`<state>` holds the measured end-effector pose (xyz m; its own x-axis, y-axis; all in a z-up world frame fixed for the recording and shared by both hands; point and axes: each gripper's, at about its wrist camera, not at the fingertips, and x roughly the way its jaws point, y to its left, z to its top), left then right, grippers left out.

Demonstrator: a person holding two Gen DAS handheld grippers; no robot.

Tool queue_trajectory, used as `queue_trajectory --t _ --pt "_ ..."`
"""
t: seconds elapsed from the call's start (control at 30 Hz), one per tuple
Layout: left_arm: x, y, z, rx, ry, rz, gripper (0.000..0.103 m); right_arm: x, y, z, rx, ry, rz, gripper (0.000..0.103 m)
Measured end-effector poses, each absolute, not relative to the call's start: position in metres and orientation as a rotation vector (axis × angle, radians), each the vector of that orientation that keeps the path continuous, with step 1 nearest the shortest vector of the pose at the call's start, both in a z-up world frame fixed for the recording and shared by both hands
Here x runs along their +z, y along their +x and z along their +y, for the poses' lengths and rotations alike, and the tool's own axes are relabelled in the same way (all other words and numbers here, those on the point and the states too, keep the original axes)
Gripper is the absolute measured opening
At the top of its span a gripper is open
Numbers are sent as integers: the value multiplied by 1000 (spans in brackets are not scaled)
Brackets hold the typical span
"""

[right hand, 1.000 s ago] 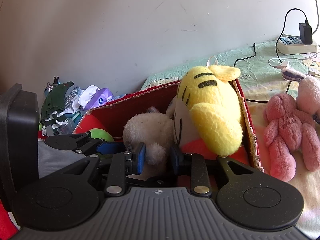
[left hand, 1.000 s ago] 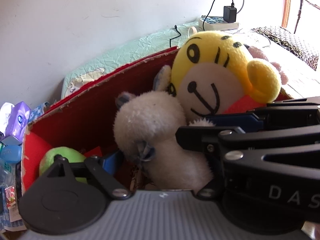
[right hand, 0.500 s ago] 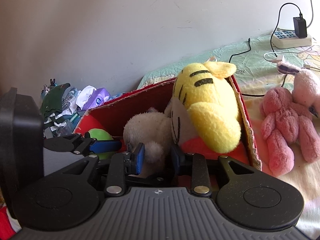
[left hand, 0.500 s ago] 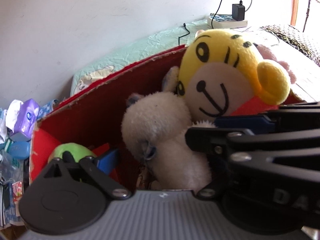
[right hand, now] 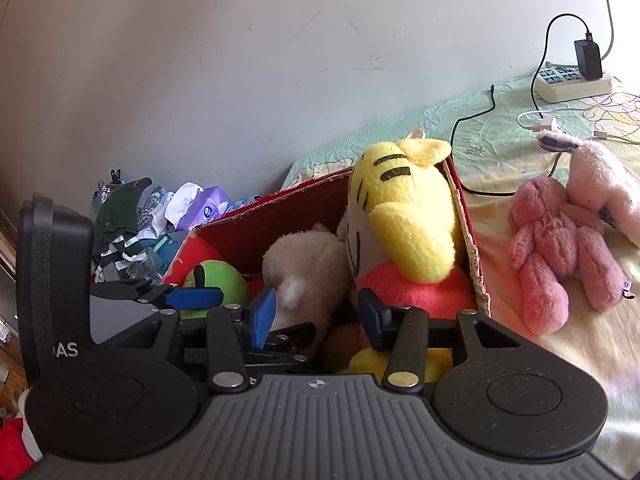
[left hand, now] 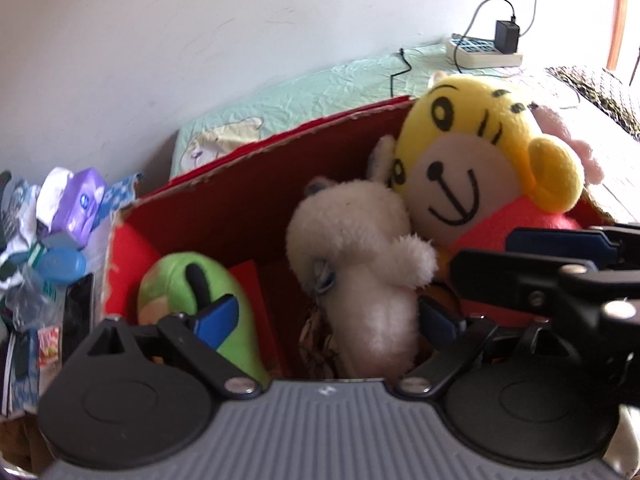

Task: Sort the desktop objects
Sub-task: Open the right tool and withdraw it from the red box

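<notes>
Left claw point(left hand: 326, 322) spread, white plush point(left hand: 360, 264) between its fingers inside the red box point(left hand: 248, 196). Right claw point(right hand: 316, 316) spread, empty, just beside it.

Bright daylight from the right, overexposed glare at that edge (left wrist view slightly soft), fisheye bending, dark corners.

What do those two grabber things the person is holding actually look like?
Both look alike. Each gripper, left and right, has a grey ribbed body with a small round emblem, two black round discs at the sides, black linkage arms with silver rivets, and two fingers tipped with blue pads. In the right view, the left one's black side shows white letters "AS" and a dark strap. No hands, sleeves or cables show.
</notes>
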<state>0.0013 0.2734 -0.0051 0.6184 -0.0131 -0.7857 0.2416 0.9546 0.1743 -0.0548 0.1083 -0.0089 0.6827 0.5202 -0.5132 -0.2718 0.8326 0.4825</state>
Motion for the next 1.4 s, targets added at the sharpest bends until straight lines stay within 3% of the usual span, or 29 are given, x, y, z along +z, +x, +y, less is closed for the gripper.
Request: queue_trajectory --t 0.2,0.3,1.0,1.4 --pt "4 -9 279 -136 241 903 96 -5 -62 104 464 425 675 51" --pt "5 -13 280 -133 241 892 103 -3 -68 102 467 433 658 56" --pt "23 -24 289 -17 211 882 103 8 -94 103 471 370 586 56" --pt "30 -37 284 20 197 878 102 10 -103 82 448 442 634 61"
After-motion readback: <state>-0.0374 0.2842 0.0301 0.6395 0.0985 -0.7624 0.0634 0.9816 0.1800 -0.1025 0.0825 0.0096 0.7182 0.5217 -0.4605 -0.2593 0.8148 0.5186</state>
